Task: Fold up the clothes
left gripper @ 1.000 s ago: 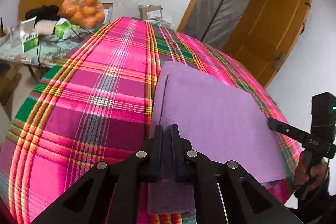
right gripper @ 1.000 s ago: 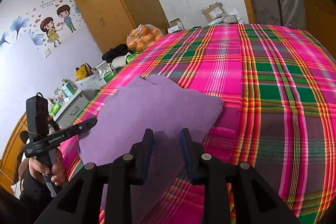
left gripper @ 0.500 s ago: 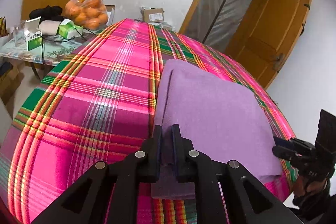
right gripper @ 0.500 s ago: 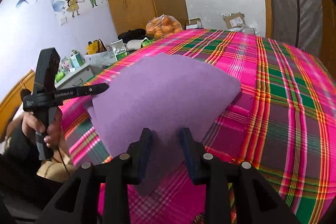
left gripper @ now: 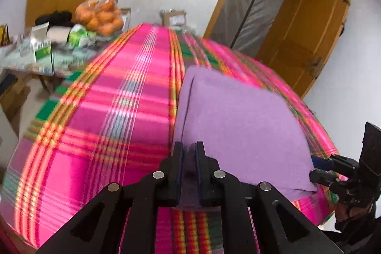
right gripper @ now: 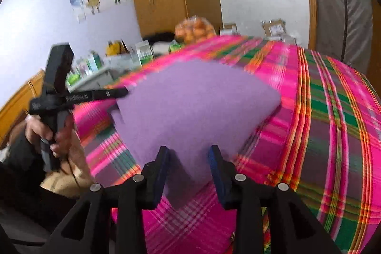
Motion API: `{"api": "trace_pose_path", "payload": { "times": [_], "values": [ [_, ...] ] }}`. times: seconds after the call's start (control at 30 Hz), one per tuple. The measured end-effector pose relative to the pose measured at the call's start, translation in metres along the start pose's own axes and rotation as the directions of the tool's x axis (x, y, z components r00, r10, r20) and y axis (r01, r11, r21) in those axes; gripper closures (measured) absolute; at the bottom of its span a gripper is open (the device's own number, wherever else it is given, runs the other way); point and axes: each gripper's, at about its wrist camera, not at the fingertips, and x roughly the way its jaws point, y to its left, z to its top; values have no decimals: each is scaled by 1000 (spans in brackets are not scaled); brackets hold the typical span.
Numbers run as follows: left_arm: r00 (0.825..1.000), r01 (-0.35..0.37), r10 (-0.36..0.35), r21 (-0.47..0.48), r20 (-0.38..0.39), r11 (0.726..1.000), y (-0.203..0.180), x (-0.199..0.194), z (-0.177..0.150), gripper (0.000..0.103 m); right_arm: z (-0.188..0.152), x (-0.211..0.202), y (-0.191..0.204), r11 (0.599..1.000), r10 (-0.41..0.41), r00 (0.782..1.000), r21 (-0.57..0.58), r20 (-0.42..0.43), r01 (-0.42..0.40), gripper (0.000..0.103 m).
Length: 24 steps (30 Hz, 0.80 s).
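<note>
The purple cloth (left gripper: 240,130) lies folded near the bed's (left gripper: 100,125) front edge. The left gripper (left gripper: 188,158) pinches its near corner; the right gripper's (right gripper: 189,167) jaws are opening, the cloth's other corner loose between them. It looks light and floppy, best held by corners.

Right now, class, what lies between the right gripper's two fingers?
A corner of the purple cloth, untouched as the right gripper opens, in the right wrist view.
</note>
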Motion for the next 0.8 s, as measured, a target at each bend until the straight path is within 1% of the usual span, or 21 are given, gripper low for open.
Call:
{"api": "trace_pose_path", "payload": {
  "times": [0.1, 0.17, 0.27, 0.3, 0.4, 0.47, 0.53, 0.63, 0.67, 0.7, 0.73, 0.8],
  "values": [
    [1000, 16, -16, -25, -4, 1000, 3, -1, 1, 92, 1, -2, -5, 1000, 20, 1000, 24, 4, -20, 65],
    [1000, 10, -10, -16, -6, 1000, 2, -2, 4, 91, 2, -5, -9, 999, 32, 999, 42, 9, -32, 65],
    [1000, -16, 16, -20, 19, 1000, 2, -7, 12, 91, 4, -11, -22, 992, 47, 998, 118, 36, -51, 65],
    [999, -24, 25, -28, 30, 999, 2, -8, 15, 87, 4, -13, -28, 987, 51, 998, 150, 45, -57, 65],
    [999, -21, 22, -37, 26, 999, 2, -5, 21, 79, 3, -11, -54, 952, 84, 995, 290, 58, -97, 65],
    [1000, -19, 20, -36, 13, 999, 2, 1, 25, 77, 3, -8, -67, 924, 99, 994, 365, 51, -111, 65],
    [1000, -17, 17, -30, -13, 999, 2, 9, 29, 76, 2, -2, -80, 886, 130, 990, 444, 50, -138, 64],
    [998, 0, -3, -51, -62, 999, 5, 24, 34, 76, 0, 7, -91, 837, 180, 982, 516, 55, -183, 60],
    [997, 10, -14, -51, -70, 999, 5, 27, 35, 75, 1, 10, -93, 831, 188, 981, 524, 51, -187, 59],
    [997, 20, -24, -50, -78, 999, 5, 30, 37, 70, 1, 13, -94, 825, 196, 979, 532, 48, -191, 58],
    [996, 30, -34, -49, -85, 998, 5, 33, 39, 67, 2, 16, -96, 820, 204, 978, 538, 44, -195, 57],
    [994, 42, -47, -57, -102, 997, 7, 39, 41, 67, 3, 22, -99, 809, 219, 975, 551, 41, -205, 57]
  ]
}}
